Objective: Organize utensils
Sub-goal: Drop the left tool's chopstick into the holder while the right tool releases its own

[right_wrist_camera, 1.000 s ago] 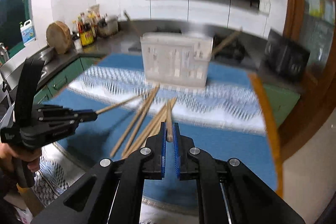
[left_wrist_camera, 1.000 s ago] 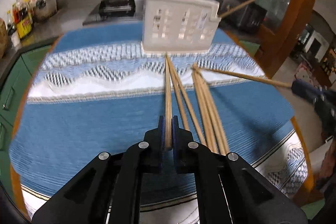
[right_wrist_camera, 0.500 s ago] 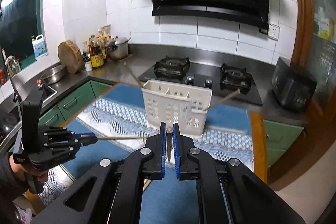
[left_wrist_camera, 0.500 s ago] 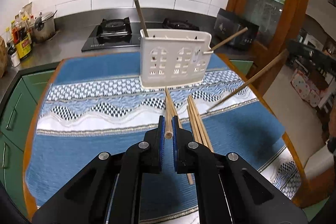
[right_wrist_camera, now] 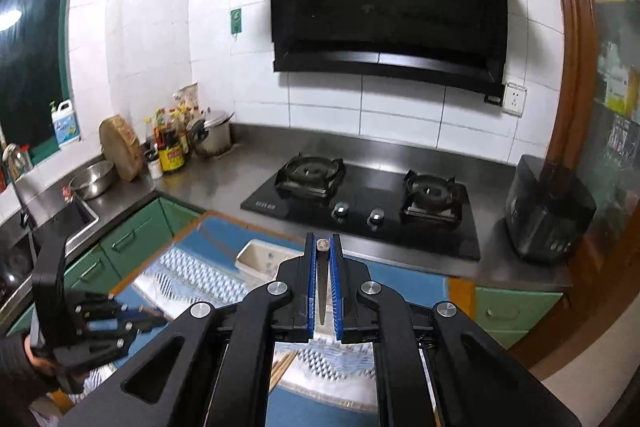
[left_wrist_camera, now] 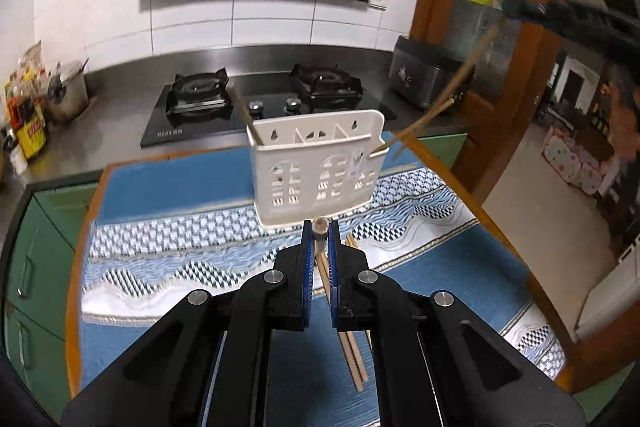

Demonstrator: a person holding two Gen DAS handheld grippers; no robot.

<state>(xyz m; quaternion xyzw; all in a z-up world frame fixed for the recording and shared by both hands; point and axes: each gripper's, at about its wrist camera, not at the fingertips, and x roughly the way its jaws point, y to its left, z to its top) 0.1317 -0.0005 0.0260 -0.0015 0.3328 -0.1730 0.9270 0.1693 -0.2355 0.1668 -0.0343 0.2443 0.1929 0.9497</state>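
Observation:
A white slotted utensil holder (left_wrist_camera: 316, 167) stands on the blue patterned cloth (left_wrist_camera: 168, 239), with one chopstick (left_wrist_camera: 242, 111) leaning out on its left and one (left_wrist_camera: 424, 121) on its right. My left gripper (left_wrist_camera: 320, 227) is shut on a wooden chopstick (left_wrist_camera: 320, 225) seen end-on, raised in front of the holder. Several loose chopsticks (left_wrist_camera: 352, 359) lie on the cloth below. My right gripper (right_wrist_camera: 322, 241) is shut on another chopstick (right_wrist_camera: 322, 245), high above the holder (right_wrist_camera: 260, 259). In the left wrist view the right gripper (left_wrist_camera: 516, 7) shows blurred at the upper right, its chopstick (left_wrist_camera: 476, 59) slanting down.
Behind the table are a gas hob (right_wrist_camera: 360, 203), a black range hood (right_wrist_camera: 384, 7) and a black appliance (right_wrist_camera: 548, 211). Bottles and a pot (right_wrist_camera: 212, 137) crowd the left counter beside a sink (right_wrist_camera: 72, 215). A wooden cabinet frame (left_wrist_camera: 516, 107) borders the right.
Both grippers have risen with their chopsticks, lifting them off the pile on the cloth. The right one climbed further and now looks over the holder toward the hob.

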